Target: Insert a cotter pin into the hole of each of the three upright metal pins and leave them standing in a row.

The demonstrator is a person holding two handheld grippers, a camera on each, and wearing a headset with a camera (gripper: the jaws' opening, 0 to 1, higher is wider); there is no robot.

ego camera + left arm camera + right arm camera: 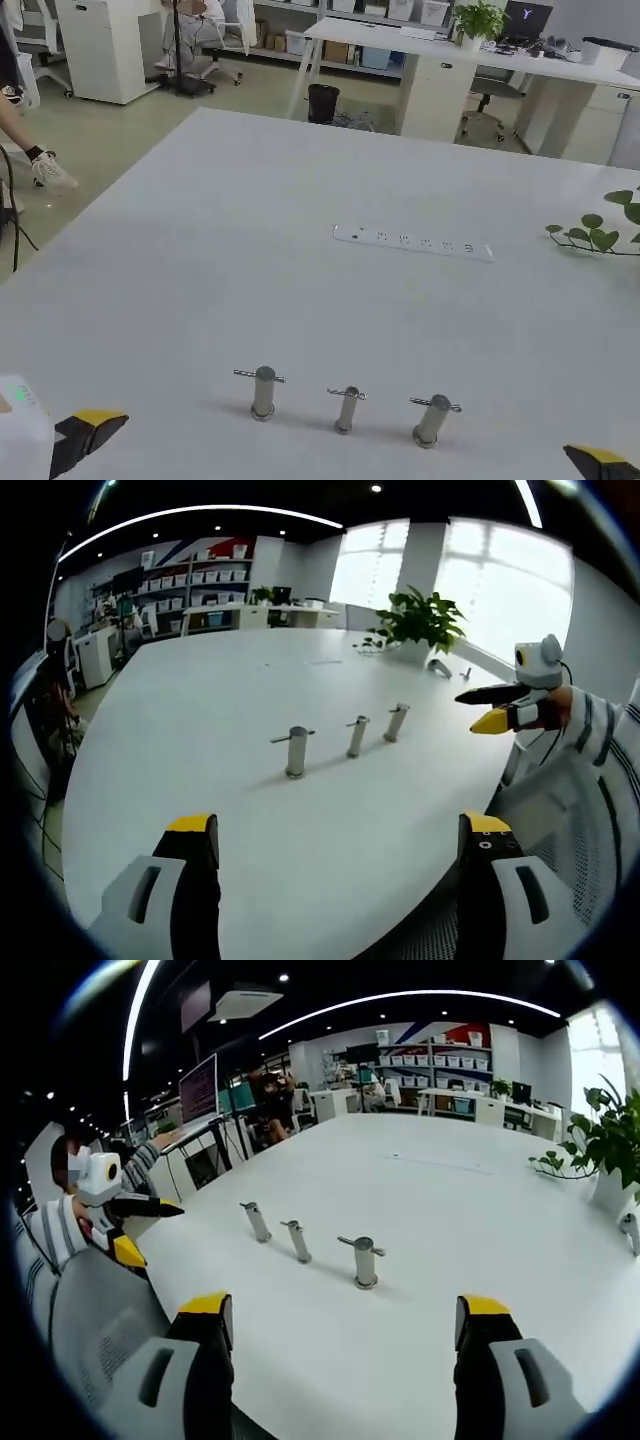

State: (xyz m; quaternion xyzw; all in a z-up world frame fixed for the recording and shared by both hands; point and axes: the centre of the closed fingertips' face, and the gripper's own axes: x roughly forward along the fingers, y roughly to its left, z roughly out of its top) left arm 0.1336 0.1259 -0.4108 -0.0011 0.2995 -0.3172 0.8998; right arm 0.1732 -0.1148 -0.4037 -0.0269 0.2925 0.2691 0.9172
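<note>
Steel cylinders [346,412] bearing thin cross-pins [346,393] stand upright; left tool [338,826] and right tool [345,1306] gape empty.

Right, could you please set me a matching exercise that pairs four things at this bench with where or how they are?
Things:
1. power strip
2. trailing plant
3. metal pins
4. left claw

Places or states:
A. upright in a row near the front edge
B. open, holding nothing
C. lying flat on the table, beyond the row
D. leaves at the right edge

Pairs: 1-C, 2-D, 3-A, 4-B
</note>
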